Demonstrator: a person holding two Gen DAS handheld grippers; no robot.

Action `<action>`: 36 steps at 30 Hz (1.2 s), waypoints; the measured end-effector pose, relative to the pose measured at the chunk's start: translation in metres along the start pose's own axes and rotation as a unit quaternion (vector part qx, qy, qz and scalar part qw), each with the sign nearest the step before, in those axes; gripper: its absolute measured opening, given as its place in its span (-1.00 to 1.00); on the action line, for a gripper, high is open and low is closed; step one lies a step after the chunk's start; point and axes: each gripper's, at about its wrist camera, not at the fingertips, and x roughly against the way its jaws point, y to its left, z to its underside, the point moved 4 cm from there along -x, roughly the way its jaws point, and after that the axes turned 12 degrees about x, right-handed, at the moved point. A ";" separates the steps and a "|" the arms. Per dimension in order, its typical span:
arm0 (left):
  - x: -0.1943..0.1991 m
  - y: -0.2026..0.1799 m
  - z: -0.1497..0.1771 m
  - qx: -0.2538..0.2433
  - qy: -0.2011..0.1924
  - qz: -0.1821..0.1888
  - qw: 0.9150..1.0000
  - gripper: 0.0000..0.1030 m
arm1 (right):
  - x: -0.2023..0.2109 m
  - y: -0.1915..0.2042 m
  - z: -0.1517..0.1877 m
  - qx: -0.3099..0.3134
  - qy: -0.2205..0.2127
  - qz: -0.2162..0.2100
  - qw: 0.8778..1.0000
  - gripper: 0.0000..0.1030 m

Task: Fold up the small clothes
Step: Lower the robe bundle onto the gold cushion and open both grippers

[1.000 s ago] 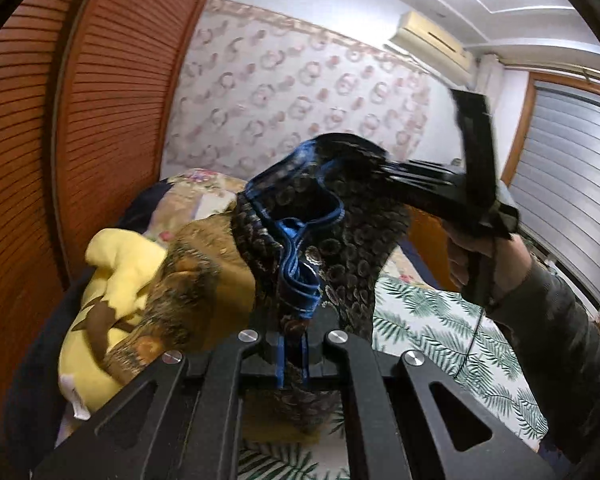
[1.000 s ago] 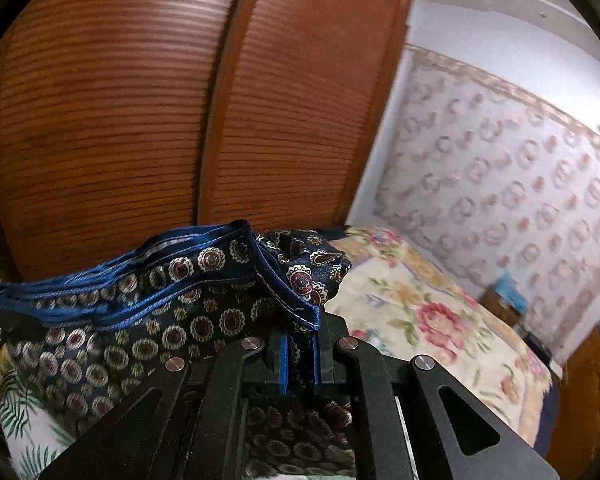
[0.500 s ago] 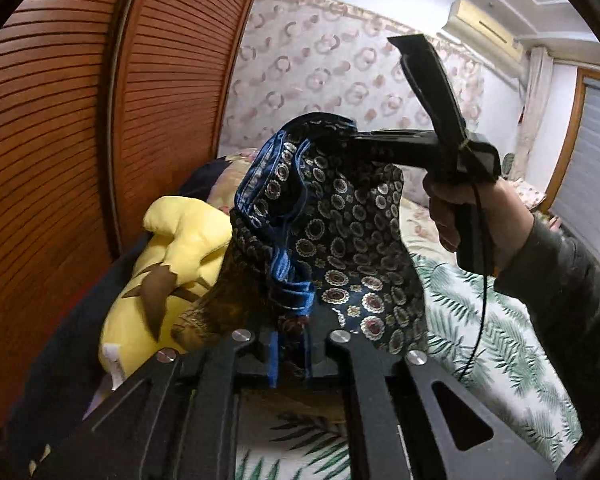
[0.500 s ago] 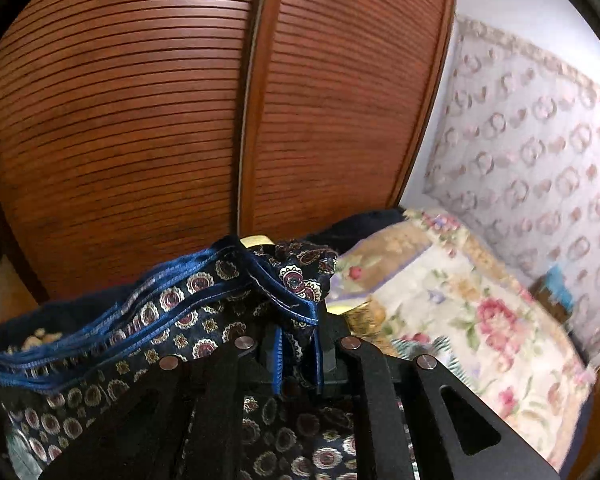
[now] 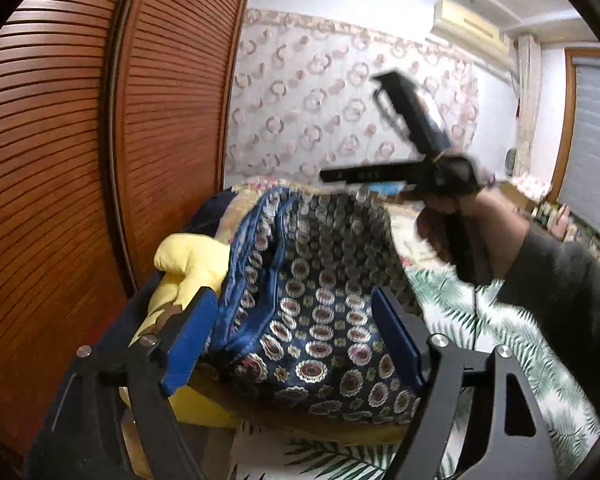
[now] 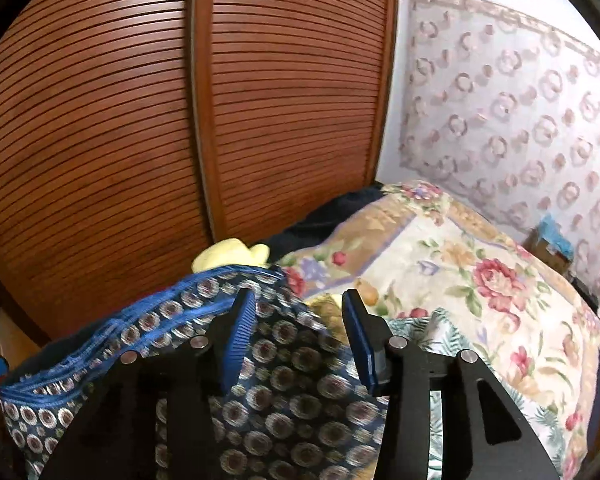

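A navy garment with round medallion print and blue trim [image 5: 320,312] lies heaped on a yellow plush and other cloth on the bed. My left gripper [image 5: 296,344] is open, its blue pads on either side of the garment without holding it. My right gripper [image 6: 298,340] is open just above the same garment [image 6: 268,380]. In the left wrist view the right gripper's body [image 5: 416,160], held by a hand, hovers above the far end of the garment.
A slatted wooden wardrobe [image 5: 100,140] stands close on the left. A yellow plush toy [image 5: 188,268] lies under the garment. A floral quilt [image 6: 480,280] and a palm-leaf sheet [image 5: 520,340] cover the bed. Patterned wall behind.
Both grippers have opened and let go of the garment. It has dropped onto the pile on the bed. The right gripper has risen above it.
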 end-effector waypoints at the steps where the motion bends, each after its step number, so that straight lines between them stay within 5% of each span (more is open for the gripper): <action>1: -0.004 0.001 0.004 -0.003 0.006 -0.005 1.000 0.55 | 0.000 0.002 0.002 0.000 -0.001 0.000 1.000 -0.09; 11: -0.036 0.045 0.026 0.013 0.044 -0.081 0.996 0.55 | 0.024 0.004 0.036 0.010 0.038 -0.008 0.999 -0.09; 23: -0.026 0.044 0.025 0.005 0.045 -0.076 0.996 0.60 | -0.007 -0.019 0.040 -0.053 0.055 0.008 0.997 -0.09; 29: -0.005 0.028 0.019 -0.014 0.011 -0.081 0.997 0.85 | 0.024 -0.005 0.041 -0.053 0.036 0.011 0.998 -0.09; 36: 0.018 0.011 0.013 -0.035 -0.013 -0.086 0.996 0.85 | 0.083 0.025 0.047 -0.052 -0.004 0.011 0.999 -0.09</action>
